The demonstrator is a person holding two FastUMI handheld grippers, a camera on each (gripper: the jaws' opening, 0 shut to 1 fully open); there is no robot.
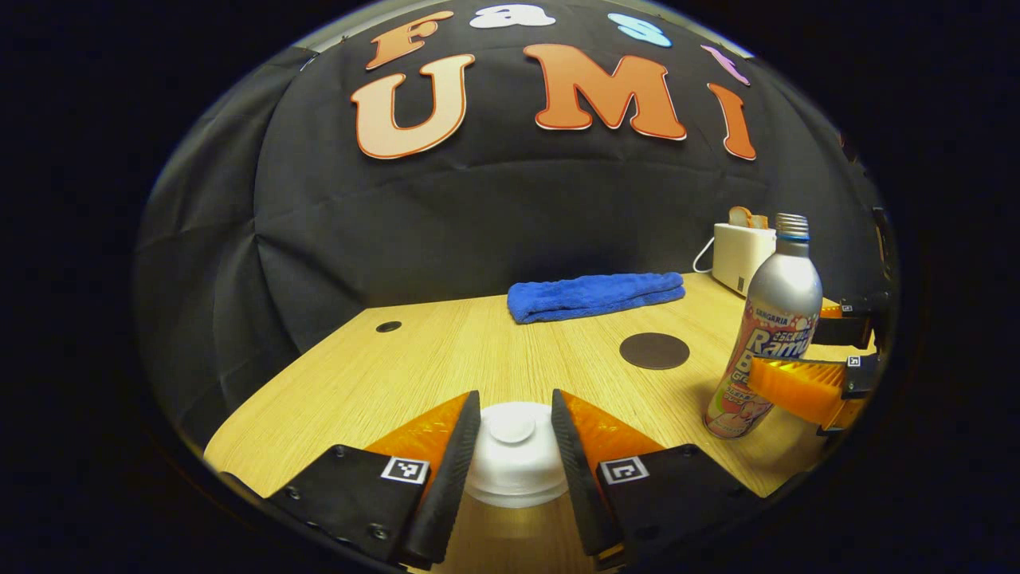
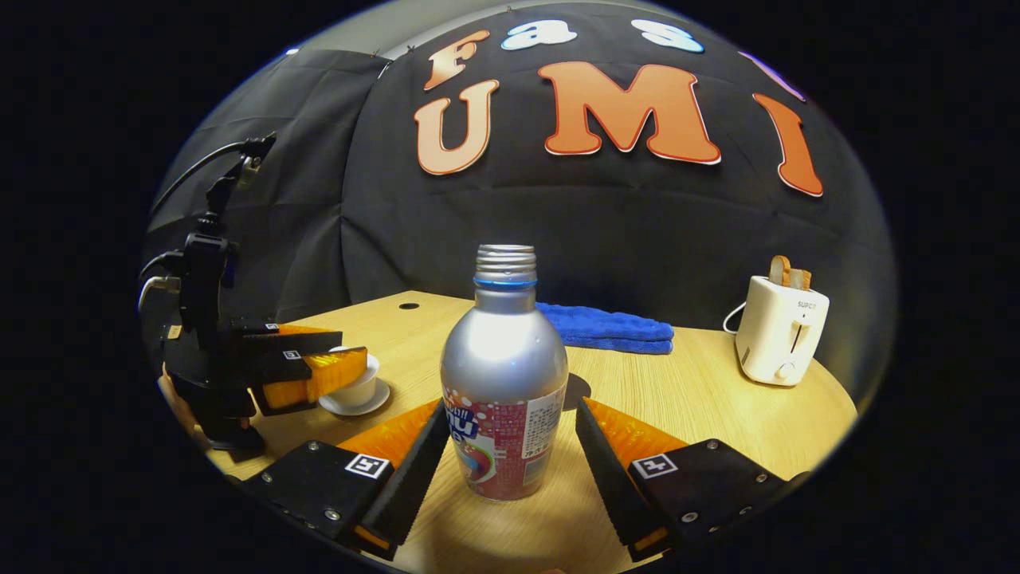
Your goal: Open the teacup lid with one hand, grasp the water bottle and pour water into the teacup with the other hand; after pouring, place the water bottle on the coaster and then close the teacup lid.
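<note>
A white teacup lid (image 1: pixel 514 454) with a round knob lies between my left gripper's (image 1: pixel 514 414) fingers, which press on its two sides; it still rests on the cup. In the right gripper view the white teacup (image 2: pixel 360 391) stands on a saucer at the left, with the left gripper (image 2: pixel 351 355) around its top. A silver uncapped water bottle (image 2: pixel 504 383) stands upright between the spread fingers of my right gripper (image 2: pixel 510 406), with small gaps on both sides. The bottle (image 1: pixel 769 335) and the right gripper (image 1: pixel 785 344) stand at the right of the left gripper view. A dark round coaster (image 1: pixel 654 351) lies just behind the bottle.
A folded blue towel (image 1: pixel 594 295) lies along the back of the wooden table (image 1: pixel 446 359). A white toaster (image 2: pixel 781 331) with bread in it stands at the back right. A small cable hole (image 1: pixel 388 326) sits at the table's back left.
</note>
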